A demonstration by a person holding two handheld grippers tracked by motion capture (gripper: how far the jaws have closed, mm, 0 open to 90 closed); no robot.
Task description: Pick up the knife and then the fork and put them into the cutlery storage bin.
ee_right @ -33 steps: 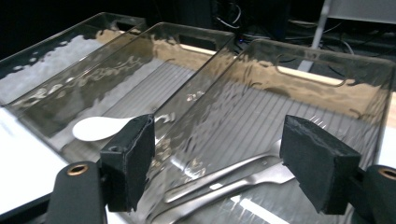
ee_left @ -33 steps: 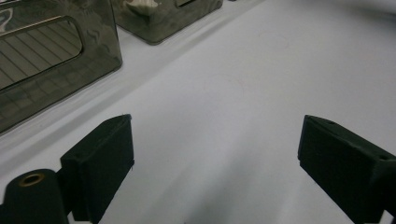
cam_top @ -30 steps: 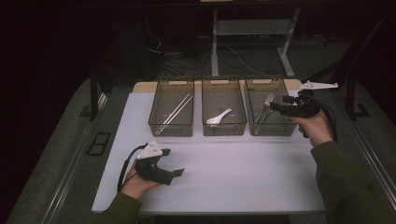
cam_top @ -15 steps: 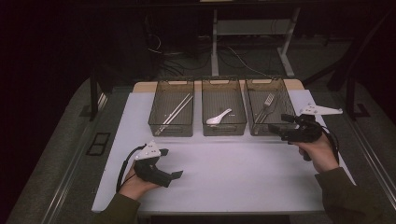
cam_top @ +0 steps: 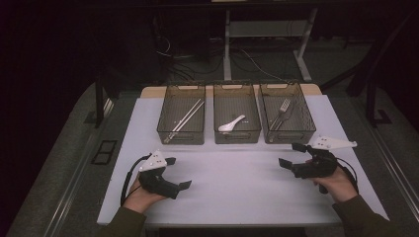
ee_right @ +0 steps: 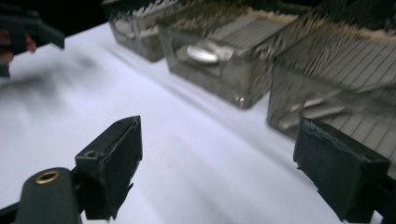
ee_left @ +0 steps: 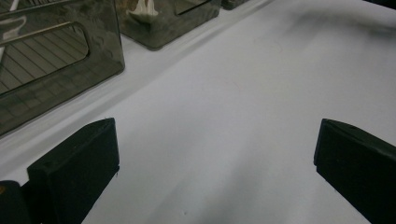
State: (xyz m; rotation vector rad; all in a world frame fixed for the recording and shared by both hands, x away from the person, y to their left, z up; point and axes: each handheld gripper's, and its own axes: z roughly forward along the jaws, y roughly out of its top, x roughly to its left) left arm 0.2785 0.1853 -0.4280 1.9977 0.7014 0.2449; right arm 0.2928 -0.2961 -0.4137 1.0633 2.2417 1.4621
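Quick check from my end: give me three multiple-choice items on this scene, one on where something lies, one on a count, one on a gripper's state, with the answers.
1. Where does the spoon lie?
A. left bin
B. middle bin
C. on the table

2. How many bins stand in the row?
A. two
B. three
C. four

3. How is the right gripper?
A. open and empty
B. shut on the fork
C. shut on the chopsticks

Answers:
1 B: the spoon lies in the middle bin, between the bin with the chopsticks and the one with the fork.
2 B: three bins stand side by side at the far edge of the table.
3 A: its fingers stand apart over bare table, having just been opening, with nothing between them.
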